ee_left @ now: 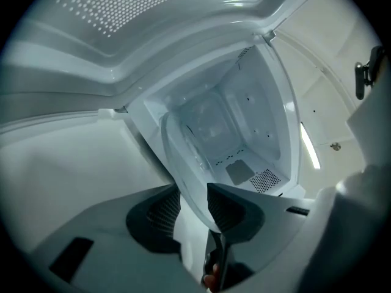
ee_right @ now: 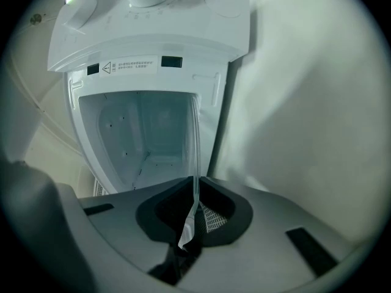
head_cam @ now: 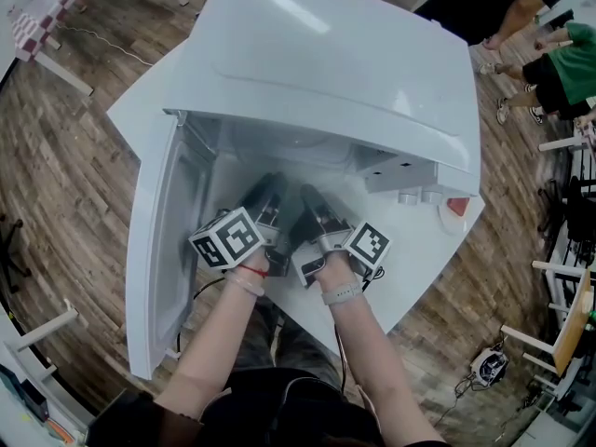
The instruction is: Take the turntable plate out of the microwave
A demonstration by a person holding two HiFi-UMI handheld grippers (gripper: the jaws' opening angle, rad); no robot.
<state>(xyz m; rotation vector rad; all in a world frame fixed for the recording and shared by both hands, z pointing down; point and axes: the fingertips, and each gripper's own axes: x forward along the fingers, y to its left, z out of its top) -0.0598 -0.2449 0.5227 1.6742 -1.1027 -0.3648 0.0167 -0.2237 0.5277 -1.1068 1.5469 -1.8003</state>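
The clear glass turntable plate point(ee_right: 196, 145) shows edge-on as a thin line running out of the microwave cavity point(ee_right: 140, 133) and between the pads of my right gripper point(ee_right: 195, 207), which is shut on its rim. In the left gripper view the plate point(ee_left: 183, 163) slants across the cavity mouth. Its rim passes between the spread pads of my left gripper point(ee_left: 193, 205), which stands open around it. From the head view, my left gripper point(head_cam: 266, 194) and right gripper point(head_cam: 313, 205) reach side by side into the white microwave point(head_cam: 326, 54); the plate is hard to make out there.
The microwave door point(head_cam: 154, 250) hangs open at the left, close to my left arm. The microwave stands on a white table point(head_cam: 438, 250) over a wood floor. Its knobs point(head_cam: 419, 196) sit right of the cavity. People point(head_cam: 549, 54) stand at the far right.
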